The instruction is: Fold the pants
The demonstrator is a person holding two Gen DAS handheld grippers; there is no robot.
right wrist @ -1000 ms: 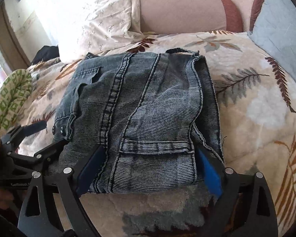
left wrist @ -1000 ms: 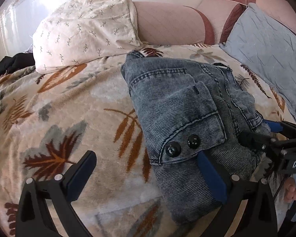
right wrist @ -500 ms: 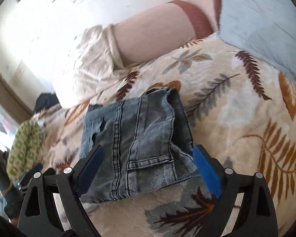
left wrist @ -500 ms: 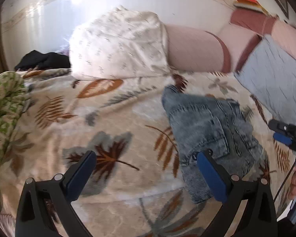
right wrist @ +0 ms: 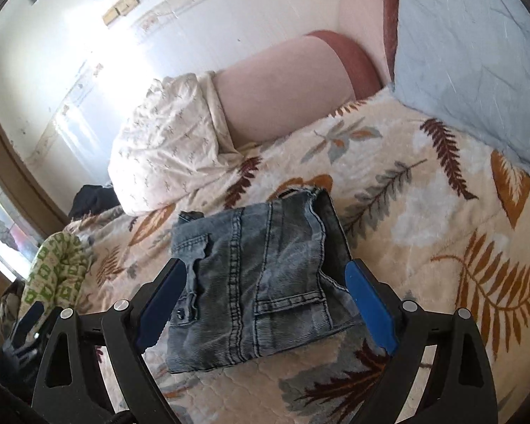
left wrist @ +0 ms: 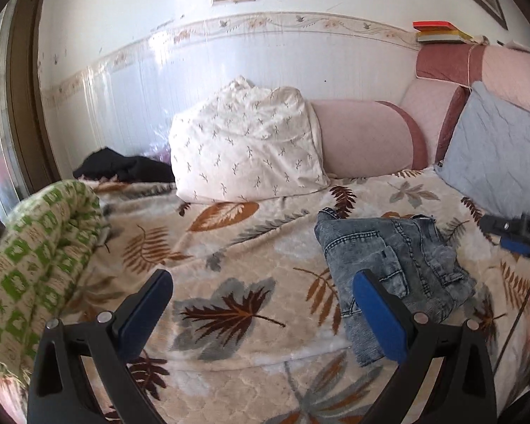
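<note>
The grey-blue denim pants [left wrist: 392, 265] lie folded into a compact square on the leaf-patterned bedspread [left wrist: 229, 268]; they also show in the right wrist view [right wrist: 261, 282]. My left gripper [left wrist: 261, 314] is open and empty, held above the bed to the left of the pants. My right gripper [right wrist: 265, 304] is open and empty, raised above the near edge of the pants. The right gripper also shows at the right edge of the left wrist view [left wrist: 512, 236].
A white patterned pillow [left wrist: 247, 148], a pink bolster [left wrist: 364, 137] and a pale blue pillow [left wrist: 498, 155] line the head of the bed. A green checked blanket [left wrist: 28, 258] lies at the left, with a black garment [left wrist: 123, 168] behind it.
Both grippers have pulled back and up from the folded pants. The pants now look smaller and lie untouched on the bed.
</note>
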